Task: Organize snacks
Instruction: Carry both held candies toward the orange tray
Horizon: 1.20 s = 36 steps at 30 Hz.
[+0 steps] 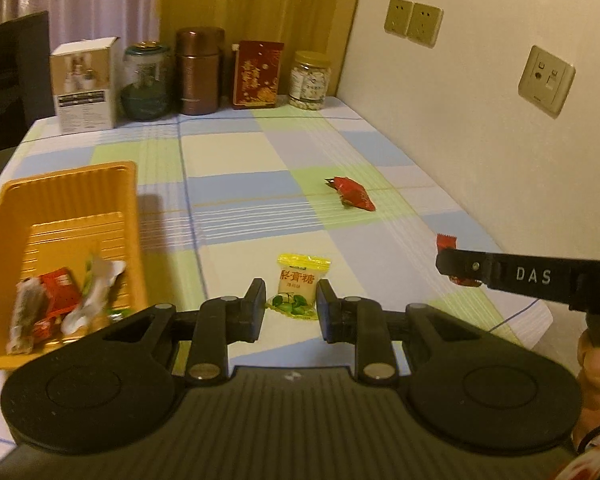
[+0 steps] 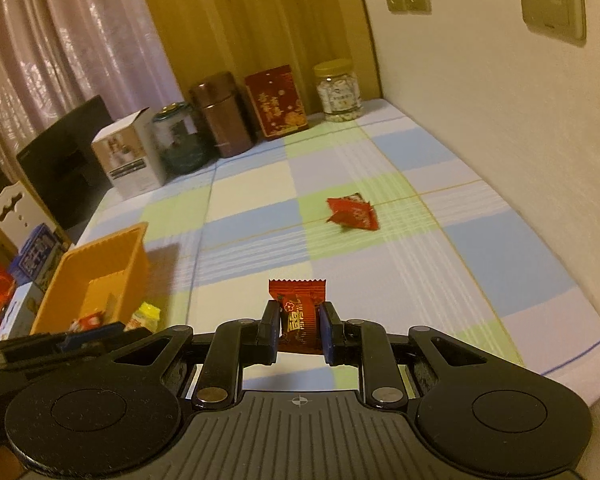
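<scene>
Snacks lie in the orange tray [image 1: 66, 204] at the left of the checked tabletop [image 1: 236, 160]. Only the left view shows the wrappers inside. One red snack [image 2: 352, 214] lies alone. Left hand-held gripper [image 1: 291, 307] clamps a yellow candy [image 1: 300, 286]. Right hand-held gripper [image 2: 300, 330] pinches a dark red candy [image 2: 299, 312]; its label shows only there.

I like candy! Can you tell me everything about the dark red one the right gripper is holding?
The dark red wrapped candy is a small shiny foil packet with a zigzag top edge, gold writing and a little flower mark. It stands upright, pinched at both sides between the right gripper, lifted above the checked tablecloth. Nothing else touches it.
</scene>
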Each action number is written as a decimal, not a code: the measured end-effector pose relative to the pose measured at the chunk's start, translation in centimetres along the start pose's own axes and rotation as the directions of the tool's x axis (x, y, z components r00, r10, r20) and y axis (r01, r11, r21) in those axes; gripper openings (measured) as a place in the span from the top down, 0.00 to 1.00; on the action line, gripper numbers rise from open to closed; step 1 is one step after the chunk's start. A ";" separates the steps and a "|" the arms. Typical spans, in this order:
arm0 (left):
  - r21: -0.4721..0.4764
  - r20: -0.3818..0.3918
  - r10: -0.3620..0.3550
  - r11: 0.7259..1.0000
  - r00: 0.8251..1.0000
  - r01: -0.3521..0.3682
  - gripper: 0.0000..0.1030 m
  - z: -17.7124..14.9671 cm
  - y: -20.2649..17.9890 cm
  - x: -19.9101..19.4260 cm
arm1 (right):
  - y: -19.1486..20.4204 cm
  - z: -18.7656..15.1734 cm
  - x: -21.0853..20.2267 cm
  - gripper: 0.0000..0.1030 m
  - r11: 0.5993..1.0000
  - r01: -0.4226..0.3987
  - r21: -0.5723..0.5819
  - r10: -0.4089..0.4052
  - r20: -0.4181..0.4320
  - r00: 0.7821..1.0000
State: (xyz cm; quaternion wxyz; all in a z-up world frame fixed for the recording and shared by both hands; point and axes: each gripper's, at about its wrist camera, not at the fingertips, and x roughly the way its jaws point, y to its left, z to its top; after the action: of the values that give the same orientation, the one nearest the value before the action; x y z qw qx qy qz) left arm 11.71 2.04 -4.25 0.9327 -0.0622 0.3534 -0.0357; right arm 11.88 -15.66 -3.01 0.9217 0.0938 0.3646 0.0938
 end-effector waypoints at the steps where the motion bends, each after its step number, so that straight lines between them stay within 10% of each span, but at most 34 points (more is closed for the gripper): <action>1: -0.002 0.002 0.005 1.000 1.000 -0.005 0.77 -0.2 0.2 -0.5 | 0.4 -0.3 -0.3 0.80 1.000 -0.002 -0.006 0.002 -0.001 1.000; 36: -0.097 0.020 0.104 0.990 0.994 -0.102 0.77 -3.5 6.7 -8.4 | 9.9 -3.8 -1.5 0.80 0.980 -0.121 -0.158 0.114 -0.058 0.992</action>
State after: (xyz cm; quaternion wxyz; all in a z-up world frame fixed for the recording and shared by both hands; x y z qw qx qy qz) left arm 3.23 9.27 -2.33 0.9336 -0.0891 0.3457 0.0303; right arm 7.12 -6.06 -2.33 0.9100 0.0378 0.3717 0.1796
